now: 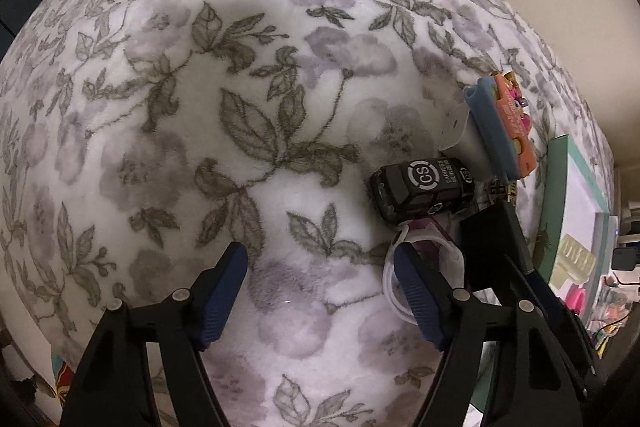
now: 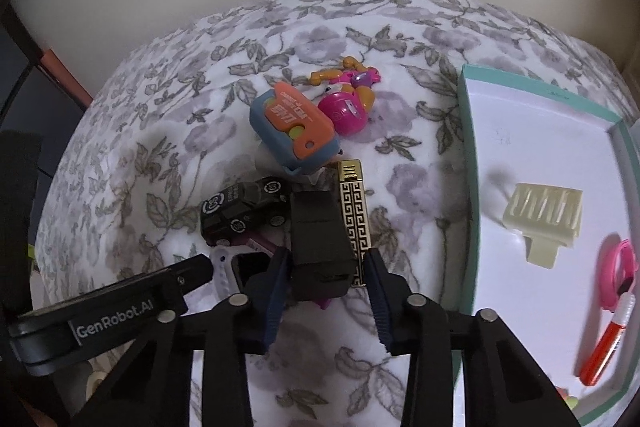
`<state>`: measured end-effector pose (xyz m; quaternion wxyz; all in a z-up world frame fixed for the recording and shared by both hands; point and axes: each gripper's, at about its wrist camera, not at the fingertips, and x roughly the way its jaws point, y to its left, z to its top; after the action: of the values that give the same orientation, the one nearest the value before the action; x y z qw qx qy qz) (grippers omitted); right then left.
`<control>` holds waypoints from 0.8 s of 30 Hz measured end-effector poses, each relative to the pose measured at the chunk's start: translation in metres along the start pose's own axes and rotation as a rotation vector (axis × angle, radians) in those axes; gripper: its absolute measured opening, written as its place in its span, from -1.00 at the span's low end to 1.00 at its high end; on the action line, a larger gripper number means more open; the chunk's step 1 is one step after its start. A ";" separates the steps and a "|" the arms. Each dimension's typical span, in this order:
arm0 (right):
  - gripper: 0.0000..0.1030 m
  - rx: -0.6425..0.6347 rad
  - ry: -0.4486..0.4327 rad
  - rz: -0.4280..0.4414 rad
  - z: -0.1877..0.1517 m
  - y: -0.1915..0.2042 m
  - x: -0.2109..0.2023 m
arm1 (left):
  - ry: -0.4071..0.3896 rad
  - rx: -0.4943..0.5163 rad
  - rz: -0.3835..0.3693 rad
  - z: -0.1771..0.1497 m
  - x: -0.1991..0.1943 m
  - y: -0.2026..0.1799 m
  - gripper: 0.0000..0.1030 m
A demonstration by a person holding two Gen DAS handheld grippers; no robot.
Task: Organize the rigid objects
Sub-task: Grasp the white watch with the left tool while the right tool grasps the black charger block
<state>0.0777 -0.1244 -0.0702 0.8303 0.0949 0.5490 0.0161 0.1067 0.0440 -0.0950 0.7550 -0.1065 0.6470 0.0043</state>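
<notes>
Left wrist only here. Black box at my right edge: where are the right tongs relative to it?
Obs: The right tongs are open, with one finger on each side of the black box.
Op: Tray: I see a cream clip. Anything else in there?
Obs: A red marker lies in the tray, next to a pink ring.
Op: What's behind the orange case? I only get slivers.
Obs: A pink toy figure lies on the blanket just beyond the case.
</notes>
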 end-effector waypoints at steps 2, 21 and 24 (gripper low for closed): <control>-0.31 0.007 -0.001 0.008 0.001 0.000 0.001 | -0.011 0.014 0.010 0.000 -0.002 -0.002 0.44; -0.35 0.053 -0.007 0.018 0.002 -0.018 -0.011 | -0.005 0.140 -0.004 -0.007 0.006 -0.046 0.10; -0.35 0.052 -0.004 0.014 0.001 -0.020 -0.012 | -0.013 0.163 0.021 -0.009 0.010 -0.056 -0.08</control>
<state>0.0724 -0.1456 -0.0619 0.8285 0.1203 0.5468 0.0077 0.1081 -0.0134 -0.0972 0.7654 -0.0380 0.6412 -0.0397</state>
